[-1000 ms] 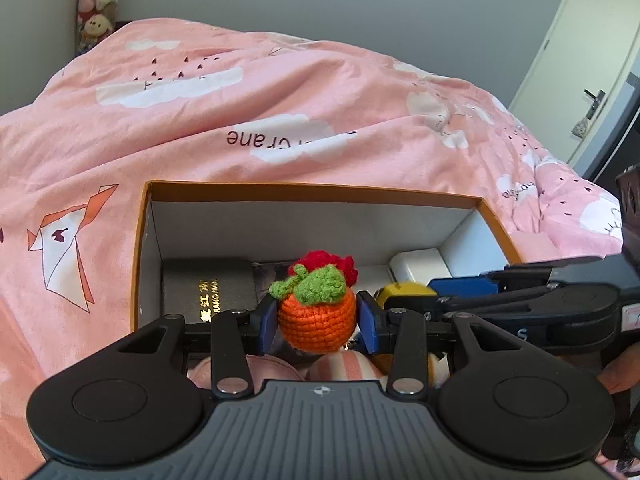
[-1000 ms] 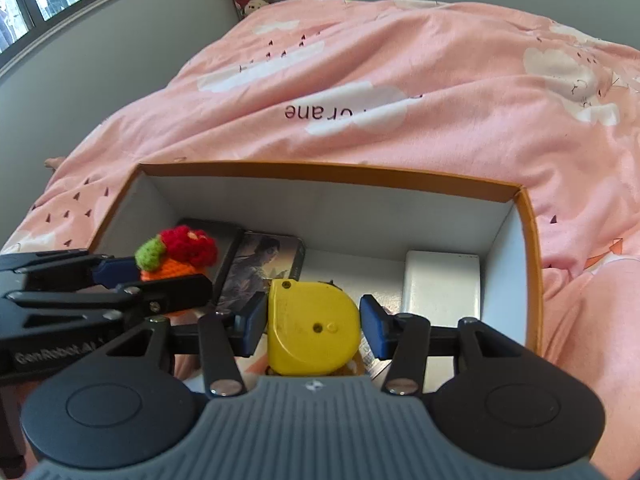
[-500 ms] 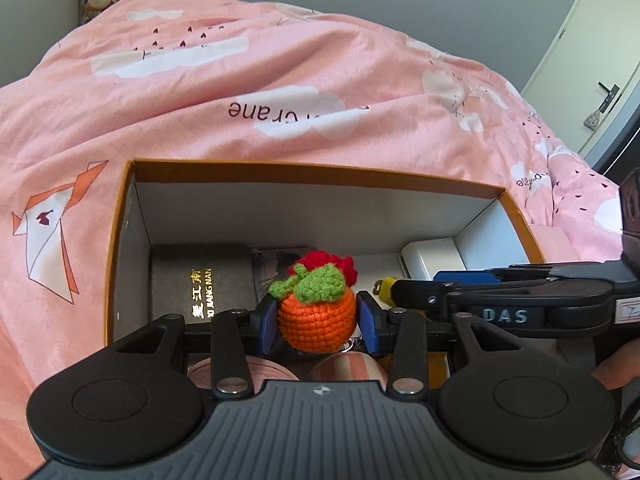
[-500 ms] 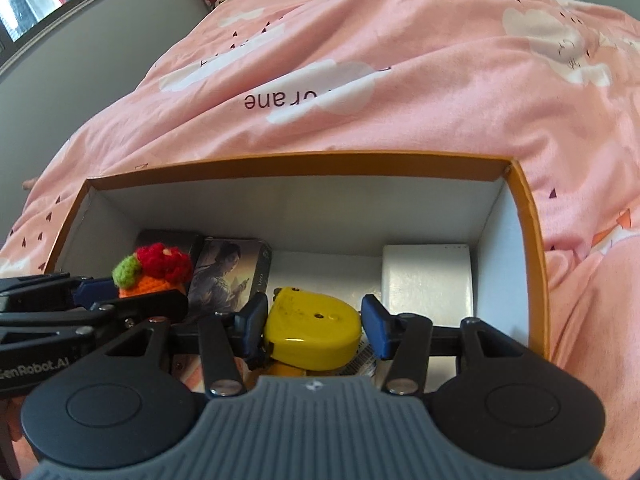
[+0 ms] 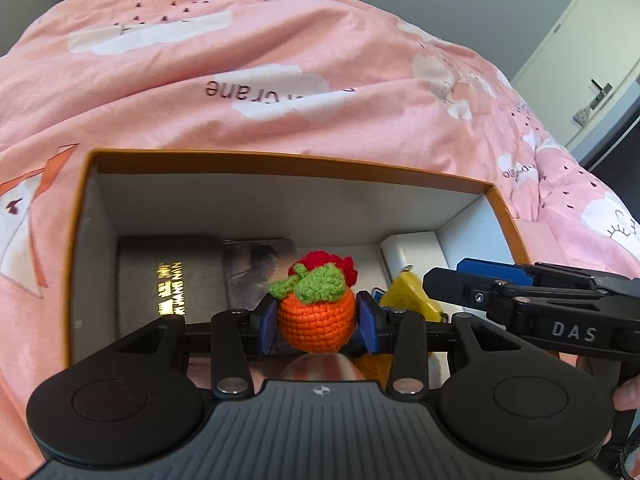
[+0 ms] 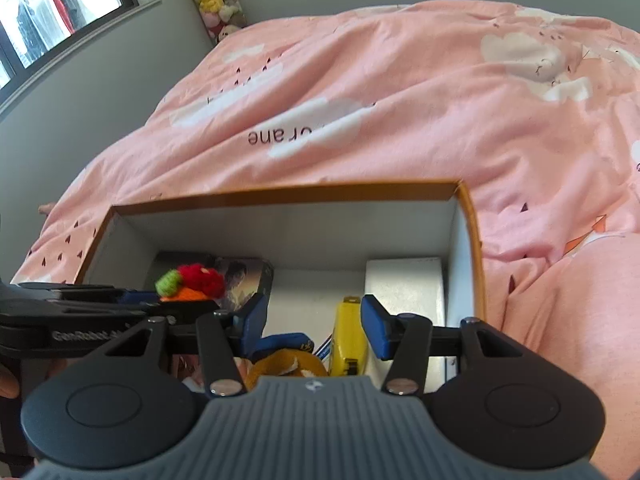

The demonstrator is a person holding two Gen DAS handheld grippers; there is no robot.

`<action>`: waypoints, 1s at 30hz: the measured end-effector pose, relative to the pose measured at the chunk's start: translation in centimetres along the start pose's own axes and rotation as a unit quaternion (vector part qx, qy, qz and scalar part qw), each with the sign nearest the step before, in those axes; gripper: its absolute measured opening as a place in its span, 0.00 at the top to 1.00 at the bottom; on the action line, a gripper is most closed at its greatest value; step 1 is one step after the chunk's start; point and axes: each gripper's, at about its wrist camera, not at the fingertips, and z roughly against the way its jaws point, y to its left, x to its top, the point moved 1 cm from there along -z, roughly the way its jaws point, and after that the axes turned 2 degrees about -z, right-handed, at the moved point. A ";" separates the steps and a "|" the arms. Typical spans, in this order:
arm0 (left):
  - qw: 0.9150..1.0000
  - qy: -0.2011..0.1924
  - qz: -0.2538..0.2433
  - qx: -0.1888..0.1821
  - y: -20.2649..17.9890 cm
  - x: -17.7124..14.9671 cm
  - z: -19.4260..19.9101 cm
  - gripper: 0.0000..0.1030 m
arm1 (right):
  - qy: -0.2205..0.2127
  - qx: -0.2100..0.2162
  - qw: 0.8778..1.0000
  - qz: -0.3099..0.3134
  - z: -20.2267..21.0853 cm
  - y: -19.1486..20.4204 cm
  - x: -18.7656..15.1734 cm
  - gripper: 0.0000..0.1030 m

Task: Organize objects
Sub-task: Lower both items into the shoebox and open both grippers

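Packing small items into the orange-rimmed box (image 5: 496, 196) on the bed's pink duvet (image 5: 280, 60); both claws are over the box interior.

Left claw (image 5: 316, 322) is clenched on the crocheted orange fruit (image 5: 316, 322), blue pads pressing both sides, fruit held above the box floor near the middle, in front of a dark picture-cover box (image 5: 256, 268) and right of a black case with gold lettering (image 5: 168, 280).

Right claw (image 6: 312, 320) looks released: the yellow tape measure (image 6: 350, 336) stands on edge just inside its right pad, with clear space to the left pad. Can't tell if that right pad touches it. Tape measure sits in the box beside the white rectangular box (image 6: 404, 284) at the right wall. A roll of tan tape (image 6: 280, 364) and something blue lie below it.

Step in hand, as I judge it: tape measure drop-off done or nearly so, fruit placement pending.

Next move calls for lowering the fruit into the free white floor patch between the picture-cover box and the tape measure, then releasing. The right claw should lift clear without tipping the tape measure, and the two claws are close, so avoid collision.
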 end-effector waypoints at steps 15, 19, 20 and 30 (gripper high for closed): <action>0.999 0.040 -0.004 -0.006 -1.8 1.5 -3.8 0.52 | 0.040 -0.020 0.998 0.039 0.1 -0.2 -1.1 0.72; 0.999 0.035 0.001 -0.004 -1.6 1.5 -3.6 0.46 | 0.063 -0.032 0.994 0.082 -0.6 0.4 -2.1 0.79; 0.999 0.031 0.003 -0.005 -1.5 1.4 -3.4 0.46 | 0.070 -0.030 0.993 0.086 -0.7 0.4 -2.2 0.79; 0.999 -0.008 0.034 -0.001 0.1 0.6 0.0 0.46 | 0.094 -0.052 0.988 0.114 -3.0 0.4 -2.4 0.98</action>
